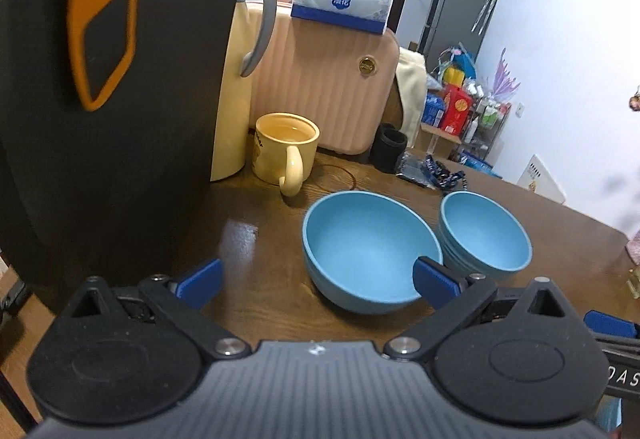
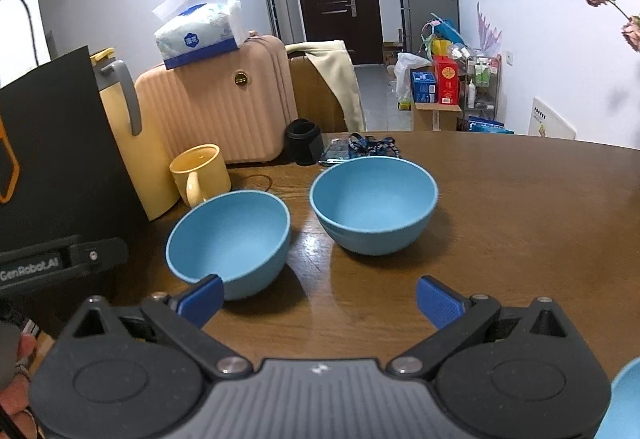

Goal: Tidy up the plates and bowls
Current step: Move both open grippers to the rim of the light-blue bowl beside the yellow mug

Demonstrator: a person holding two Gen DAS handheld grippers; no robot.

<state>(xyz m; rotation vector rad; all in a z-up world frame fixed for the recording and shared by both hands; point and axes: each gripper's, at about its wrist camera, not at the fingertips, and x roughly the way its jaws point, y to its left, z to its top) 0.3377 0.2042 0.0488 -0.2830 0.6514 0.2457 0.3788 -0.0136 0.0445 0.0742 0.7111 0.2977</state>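
Dark wooden tabletop [image 1: 260,223] fills the lower half of the left wrist view, with a pink ribbed suitcase [image 1: 324,87] and a tissue pack behind it. At centre sits a matte light-blue plastic bowl [image 1: 368,251]; to its right, nearly touching, is what looks like a nested stack of matching blue bowls [image 1: 484,235], judging by the ridges on its wall. A pale yellow mug [image 1: 286,151] stands behind them at upper left. The left gripper [image 1: 318,285] is spread wide and empty, its right fingertip crossing the near bowl's rim, probably lined up to pinch that wall.

From the right wrist view, the same single bowl [image 2: 230,239] lies lower left and the stacked bowls [image 2: 374,203] at centre. The right gripper [image 2: 320,299] is also agape, holding nothing, hovering over bare table, seemingly waiting. A blue rim [image 2: 624,399] peeks in at lower right.
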